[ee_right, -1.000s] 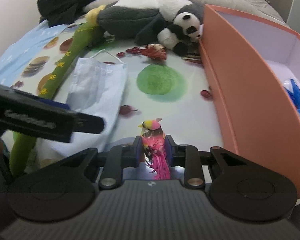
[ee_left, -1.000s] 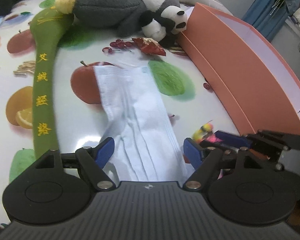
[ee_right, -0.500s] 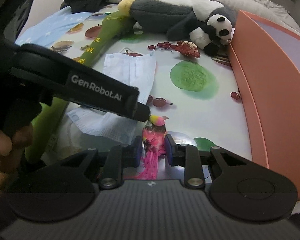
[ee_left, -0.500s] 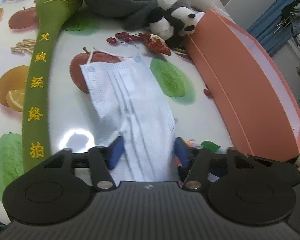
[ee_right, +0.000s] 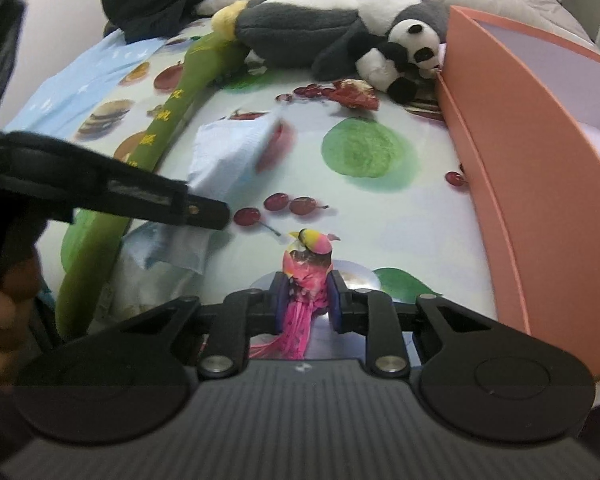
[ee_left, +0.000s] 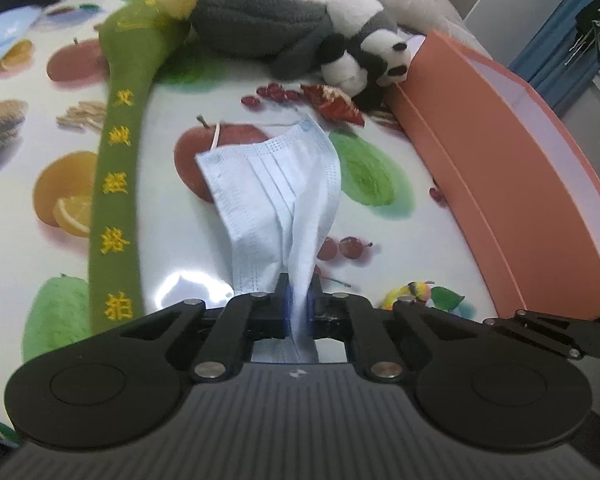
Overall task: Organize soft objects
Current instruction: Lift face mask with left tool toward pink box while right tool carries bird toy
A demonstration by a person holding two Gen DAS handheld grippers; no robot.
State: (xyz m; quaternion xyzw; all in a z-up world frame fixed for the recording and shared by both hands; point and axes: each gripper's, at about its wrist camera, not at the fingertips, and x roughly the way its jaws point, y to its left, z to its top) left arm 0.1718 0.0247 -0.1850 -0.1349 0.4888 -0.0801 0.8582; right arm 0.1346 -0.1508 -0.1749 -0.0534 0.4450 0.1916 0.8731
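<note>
My left hand-held gripper [ee_left: 298,306], open around the pale blue pleated face mask [ee_left: 278,196] a second ago, is closing; its pads now pinch the mask's near edge, bunching it off the fruit-print worktop [ee_left: 384,216]. Lift is next, I judge. Right hand-held gripper [ee_right: 307,300] narrowly parted, closing on the pink feathered toy bird [ee_right: 306,264], beside the salmon cardboard box [ee_right: 520,184].

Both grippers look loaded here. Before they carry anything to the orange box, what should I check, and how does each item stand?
1. Left gripper jaws closing on the face mask, bunched between them: ok.
2. Mask clear of the table: cannot tell; its far end is blurred.
3. Right gripper jaws closing on the pink bird toy: ok.
4. Orange box open on top: ok.
5. Path to the box clear: ok; the panda plush lies at its far corner.
</note>
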